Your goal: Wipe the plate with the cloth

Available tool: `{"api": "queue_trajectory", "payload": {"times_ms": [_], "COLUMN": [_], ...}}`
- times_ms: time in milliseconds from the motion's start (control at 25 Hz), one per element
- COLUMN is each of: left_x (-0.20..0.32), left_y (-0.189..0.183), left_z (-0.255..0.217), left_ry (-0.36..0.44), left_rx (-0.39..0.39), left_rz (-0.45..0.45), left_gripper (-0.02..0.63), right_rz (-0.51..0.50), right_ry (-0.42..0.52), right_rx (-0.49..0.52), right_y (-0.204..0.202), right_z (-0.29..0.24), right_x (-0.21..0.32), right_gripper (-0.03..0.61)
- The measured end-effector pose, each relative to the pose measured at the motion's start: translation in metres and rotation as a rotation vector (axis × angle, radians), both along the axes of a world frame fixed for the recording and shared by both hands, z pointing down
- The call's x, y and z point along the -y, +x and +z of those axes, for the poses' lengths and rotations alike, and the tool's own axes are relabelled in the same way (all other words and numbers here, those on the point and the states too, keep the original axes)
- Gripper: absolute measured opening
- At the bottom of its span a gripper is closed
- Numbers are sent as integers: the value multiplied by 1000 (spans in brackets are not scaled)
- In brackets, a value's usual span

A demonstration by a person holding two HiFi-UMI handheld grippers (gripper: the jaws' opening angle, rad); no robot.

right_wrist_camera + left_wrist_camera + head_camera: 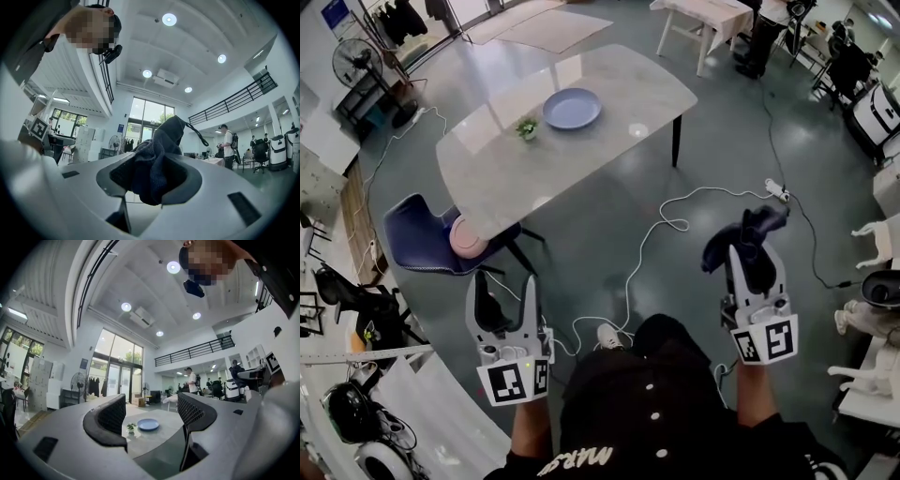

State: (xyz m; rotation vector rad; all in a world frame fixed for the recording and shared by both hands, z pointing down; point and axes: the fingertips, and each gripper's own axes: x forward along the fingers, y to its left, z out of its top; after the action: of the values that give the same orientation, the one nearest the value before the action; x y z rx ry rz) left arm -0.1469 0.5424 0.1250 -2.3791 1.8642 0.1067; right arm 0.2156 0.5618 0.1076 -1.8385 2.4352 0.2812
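A light blue plate (572, 108) rests on the pale marble table (609, 141), far ahead of both grippers; it also shows small between the left jaws as the plate (147, 424). My left gripper (503, 302) is open with nothing in it, held over the floor short of the table; in its own view the left gripper (151, 416) frames the table. My right gripper (748, 251) is shut on a dark blue cloth (752, 232), which bunches up out of the jaws as the cloth (157, 159).
A small potted plant (527, 128) stands beside the plate. A blue chair (422, 239) with a pink cushion (469, 239) sits at the table's near-left corner. White cables (661, 225) and a power strip (777, 190) lie on the floor between me and the table.
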Motion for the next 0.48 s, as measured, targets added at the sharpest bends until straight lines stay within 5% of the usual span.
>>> {"api": "queue_trajectory", "payload": {"times_ms": [480], "left_x": [70], "left_y": [12], "left_z": [16], "left_ry": [-37], "left_rx": [8], "left_rz": [-40], "left_gripper": [337], "right_rz": [-22], "right_ry": [-12], "right_rx": [20], "right_y": [17], "right_z": [15], "right_x": [84], "right_gripper": [143]}}
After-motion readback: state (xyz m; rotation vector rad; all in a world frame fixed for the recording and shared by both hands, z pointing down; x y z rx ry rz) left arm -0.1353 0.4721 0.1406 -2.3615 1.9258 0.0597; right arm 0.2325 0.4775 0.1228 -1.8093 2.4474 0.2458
